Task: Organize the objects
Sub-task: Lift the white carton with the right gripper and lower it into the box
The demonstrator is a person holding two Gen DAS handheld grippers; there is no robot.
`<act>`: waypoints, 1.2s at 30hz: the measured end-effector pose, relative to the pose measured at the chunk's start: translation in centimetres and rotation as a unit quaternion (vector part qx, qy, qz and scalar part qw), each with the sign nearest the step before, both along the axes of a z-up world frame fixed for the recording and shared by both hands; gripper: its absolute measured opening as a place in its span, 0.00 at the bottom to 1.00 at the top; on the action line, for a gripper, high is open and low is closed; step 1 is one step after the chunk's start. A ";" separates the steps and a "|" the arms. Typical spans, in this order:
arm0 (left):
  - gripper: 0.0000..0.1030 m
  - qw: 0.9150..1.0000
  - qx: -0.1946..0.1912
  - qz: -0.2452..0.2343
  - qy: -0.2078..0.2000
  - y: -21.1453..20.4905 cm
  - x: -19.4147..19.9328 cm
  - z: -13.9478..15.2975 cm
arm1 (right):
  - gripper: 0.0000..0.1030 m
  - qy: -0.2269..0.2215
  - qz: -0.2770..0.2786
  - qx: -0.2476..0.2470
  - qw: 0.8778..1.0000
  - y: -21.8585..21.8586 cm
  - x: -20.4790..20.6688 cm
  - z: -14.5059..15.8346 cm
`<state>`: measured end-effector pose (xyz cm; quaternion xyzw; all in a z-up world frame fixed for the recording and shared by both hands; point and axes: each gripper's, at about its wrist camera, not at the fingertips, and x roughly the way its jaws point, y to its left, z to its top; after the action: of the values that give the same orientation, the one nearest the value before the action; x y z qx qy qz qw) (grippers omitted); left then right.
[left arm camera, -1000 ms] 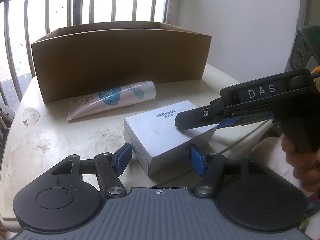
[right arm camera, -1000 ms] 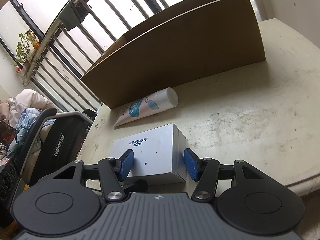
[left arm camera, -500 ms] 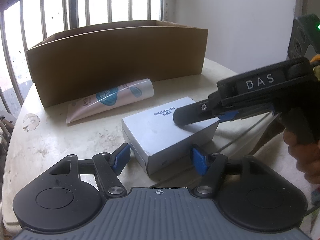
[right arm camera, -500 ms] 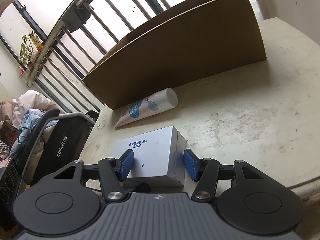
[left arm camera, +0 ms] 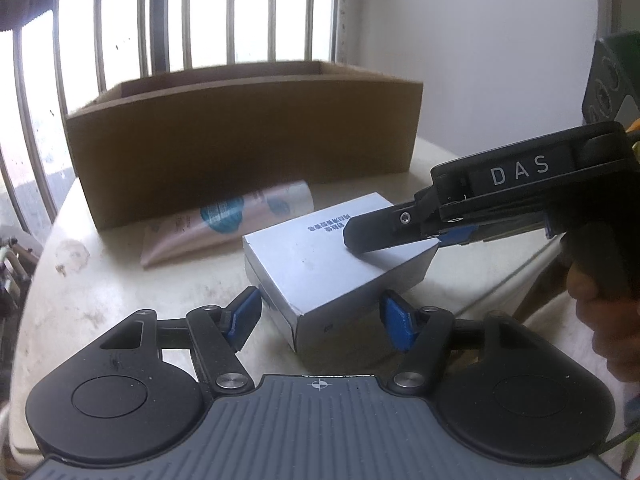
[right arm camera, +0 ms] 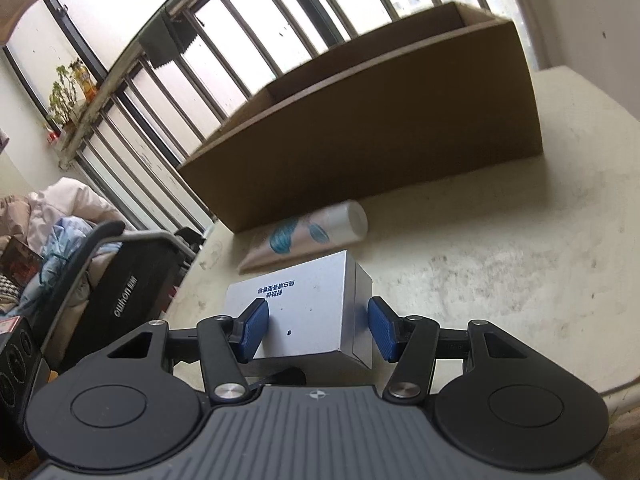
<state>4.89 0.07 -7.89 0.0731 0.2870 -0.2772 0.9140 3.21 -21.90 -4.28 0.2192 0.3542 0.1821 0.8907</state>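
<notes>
A white box [left arm camera: 320, 256] with printed text is lifted above the round table [left arm camera: 100, 300], its near end raised. My right gripper [right arm camera: 316, 330] is shut on the white box [right arm camera: 308, 312], a blue pad on each side; in the left wrist view it [left arm camera: 384, 236] comes in from the right. My left gripper [left arm camera: 320, 320] is open and empty, its pads apart just in front of the box's near corner. A pink tube [left arm camera: 228, 220] with a blue print lies behind the box, in front of an open cardboard box [left arm camera: 248, 136].
The cardboard box [right arm camera: 380, 120] stands at the table's back edge by a barred window. A black suitcase [right arm camera: 120, 292] and a pile of bedding [right arm camera: 60, 216] are off the table's left side. The table's right part [right arm camera: 540, 260] is bare and stained.
My right gripper has closed on the white box and lifted it off the table. Both cameras have risen and tilted; the left gripper stays open near the box.
</notes>
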 end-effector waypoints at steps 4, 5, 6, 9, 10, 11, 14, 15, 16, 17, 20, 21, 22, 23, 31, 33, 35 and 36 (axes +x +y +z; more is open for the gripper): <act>0.63 1.000 -0.010 0.003 -0.020 0.1 0.2 2.0 | 0.57 -0.022 -0.001 0.001 1.000 0.0 0.2 1.9; 0.63 1.000 -0.011 0.004 -0.027 0.1 0.4 2.6 | 0.57 -0.029 -0.001 0.002 1.000 0.0 0.4 2.6; 0.63 0.999 -0.013 0.004 -0.035 0.1 0.5 3.3 | 0.57 -0.037 0.000 0.002 0.999 -0.1 0.6 3.2; 0.63 0.998 -0.017 0.007 -0.057 0.0 1.4 5.5 | 0.57 -0.061 0.002 0.002 0.998 0.0 1.6 5.3; 0.63 0.998 -0.018 0.008 -0.065 0.0 1.8 6.3 | 0.57 -0.070 0.003 0.001 0.998 0.0 2.1 6.1; 0.63 0.997 -0.018 0.010 -0.072 -0.1 2.2 6.9 | 0.57 -0.078 0.005 -0.002 0.997 0.1 2.5 6.8; 0.63 0.996 -0.020 0.014 -0.087 -0.3 3.9 8.9 | 0.57 -0.097 0.007 -0.008 0.995 0.4 4.3 8.9; 0.63 0.996 -0.021 0.015 -0.091 -0.3 4.6 9.5 | 0.57 -0.104 0.010 -0.012 0.994 0.5 5.0 9.5; 0.63 0.995 -0.022 0.017 -0.095 -0.3 5.4 10.2 | 0.57 -0.110 0.011 -0.015 0.994 0.6 5.7 10.2; 0.63 0.995 -0.023 0.019 -0.097 -0.3 6.1 10.8 | 0.57 -0.114 0.013 -0.017 0.993 0.7 6.5 10.9; 0.63 0.995 -0.025 0.027 -0.098 -0.4 8.8 12.5 | 0.57 -0.122 0.019 -0.025 0.992 1.1 9.1 12.4; 0.63 0.995 -0.023 0.029 -0.097 -0.4 9.9 13.0 | 0.57 -0.121 0.021 -0.026 0.992 1.2 10.2 12.9; 0.63 0.995 -0.022 0.031 -0.095 -0.4 10.7 13.3 | 0.57 -0.120 0.023 -0.028 0.992 1.3 11.1 13.2; 0.63 0.995 -0.023 0.034 -0.088 -0.3 11.8 13.5 | 0.57 -0.117 0.025 -0.029 0.992 1.3 12.3 13.4; 0.63 0.999 -0.012 0.042 0.006 -0.5 21.5 12.8 | 0.57 -0.040 0.034 -0.033 0.998 1.5 22.9 12.9; 0.63 0.998 -0.004 0.046 0.037 -0.8 24.0 12.1 | 0.57 -0.006 0.035 -0.025 0.999 1.3 25.9 11.9; 0.63 0.997 0.008 0.048 0.064 -1.1 25.9 11.3 | 0.57 0.027 0.037 -0.017 0.999 1.0 28.3 10.6; 0.63 0.996 0.015 0.048 0.078 -1.3 26.9 10.8 | 0.57 0.042 0.037 -0.014 0.998 0.9 29.5 9.9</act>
<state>31.79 -1.25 2.94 0.0514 0.3648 -0.2334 0.8999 32.68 -20.97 5.66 0.2010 0.4021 0.2008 0.8704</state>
